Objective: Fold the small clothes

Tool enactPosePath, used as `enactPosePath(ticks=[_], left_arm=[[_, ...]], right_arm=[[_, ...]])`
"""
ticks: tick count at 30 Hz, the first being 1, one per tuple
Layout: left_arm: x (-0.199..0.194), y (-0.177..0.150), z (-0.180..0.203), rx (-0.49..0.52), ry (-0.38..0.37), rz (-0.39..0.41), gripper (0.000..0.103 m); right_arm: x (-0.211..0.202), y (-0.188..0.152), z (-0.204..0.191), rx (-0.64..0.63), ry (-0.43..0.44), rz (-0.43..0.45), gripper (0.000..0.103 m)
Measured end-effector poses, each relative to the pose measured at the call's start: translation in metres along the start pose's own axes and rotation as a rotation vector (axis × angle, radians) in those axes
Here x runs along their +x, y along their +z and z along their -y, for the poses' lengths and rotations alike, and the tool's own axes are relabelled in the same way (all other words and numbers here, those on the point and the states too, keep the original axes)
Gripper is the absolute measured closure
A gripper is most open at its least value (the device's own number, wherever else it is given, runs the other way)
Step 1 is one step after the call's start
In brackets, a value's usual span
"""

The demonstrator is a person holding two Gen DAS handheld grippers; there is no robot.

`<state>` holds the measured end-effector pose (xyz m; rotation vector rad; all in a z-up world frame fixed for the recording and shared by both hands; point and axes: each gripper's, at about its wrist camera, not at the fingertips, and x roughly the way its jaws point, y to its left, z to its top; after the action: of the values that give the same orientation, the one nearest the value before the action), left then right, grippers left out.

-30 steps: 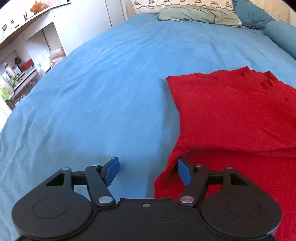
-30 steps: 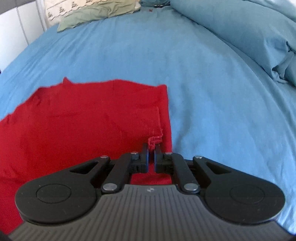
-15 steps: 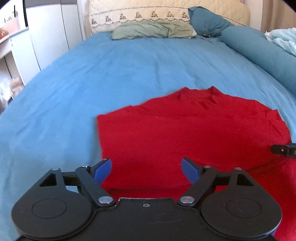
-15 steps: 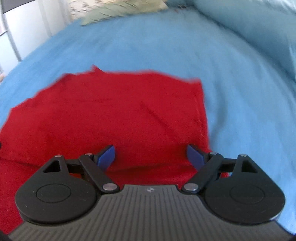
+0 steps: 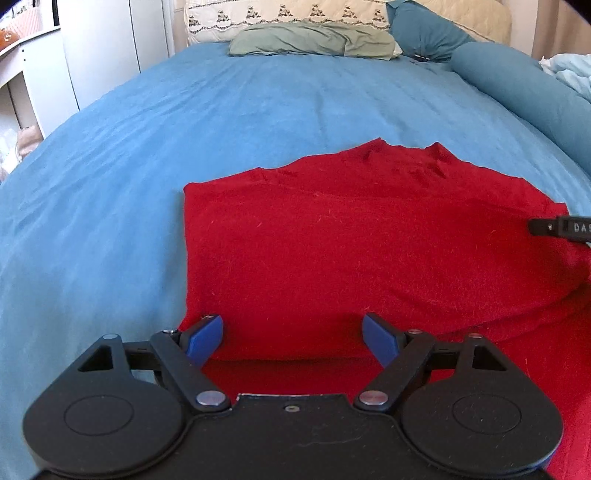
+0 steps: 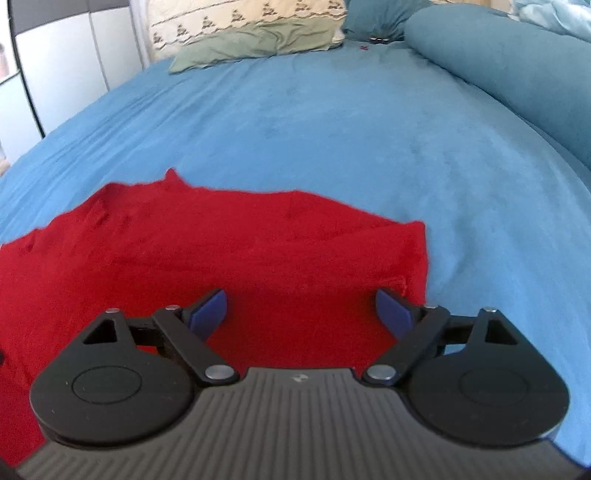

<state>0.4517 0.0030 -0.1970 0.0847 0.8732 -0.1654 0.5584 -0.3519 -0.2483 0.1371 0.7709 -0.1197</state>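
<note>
A red knit garment (image 5: pixel 351 251) lies flat on the blue bedsheet (image 5: pixel 184 129), with a folded layer on top whose near edge runs just in front of both grippers. My left gripper (image 5: pixel 291 338) is open and empty, over the garment's left near part. My right gripper (image 6: pixel 301 314) is open and empty, over the garment (image 6: pixel 221 254) near its right edge. A black fingertip of the right gripper pokes in at the right edge of the left wrist view (image 5: pixel 557 228).
Pillows (image 5: pixel 288 14) and a green folded cloth (image 5: pixel 314 40) lie at the head of the bed. A rolled teal duvet (image 6: pixel 517 66) runs along the right side. White cupboards and shelves (image 5: pixel 44 74) stand to the left of the bed.
My right gripper let go of the red fabric it pinched and opened wide. My left gripper swung right from the garment's left edge to over the cloth. Both pulled back slightly.
</note>
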Motion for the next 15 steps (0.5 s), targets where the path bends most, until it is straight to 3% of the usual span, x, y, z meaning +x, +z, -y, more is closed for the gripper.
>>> enactPosePath(ticks=[3, 6, 10, 13, 15], left_arm=[[-0.003, 0.002, -0.002, -0.008, 0.000, -0.001, 0.017], [-0.023, 0.007, -0.001, -0.021, 0.003, 0.030, 0.017], [-0.073, 0.010, 0.000, -0.004, 0.011, 0.087, 0.016], [-0.112, 0.002, -0.005, -0.011, 0.003, 0.097, 0.000], [-0.134, -0.010, -0.013, -0.025, -0.032, 0.111, 0.000]], right_arm=[[0.000, 0.004, 0.003, 0.003, 0.001, -0.017, 0.000], [-0.030, 0.011, -0.001, -0.034, 0.003, 0.009, 0.000], [-0.099, 0.015, 0.002, -0.026, 0.040, 0.091, 0.000], [-0.160, 0.010, 0.007, -0.003, 0.045, 0.122, 0.000], [-0.192, 0.002, 0.013, 0.019, 0.065, 0.123, 0.000]])
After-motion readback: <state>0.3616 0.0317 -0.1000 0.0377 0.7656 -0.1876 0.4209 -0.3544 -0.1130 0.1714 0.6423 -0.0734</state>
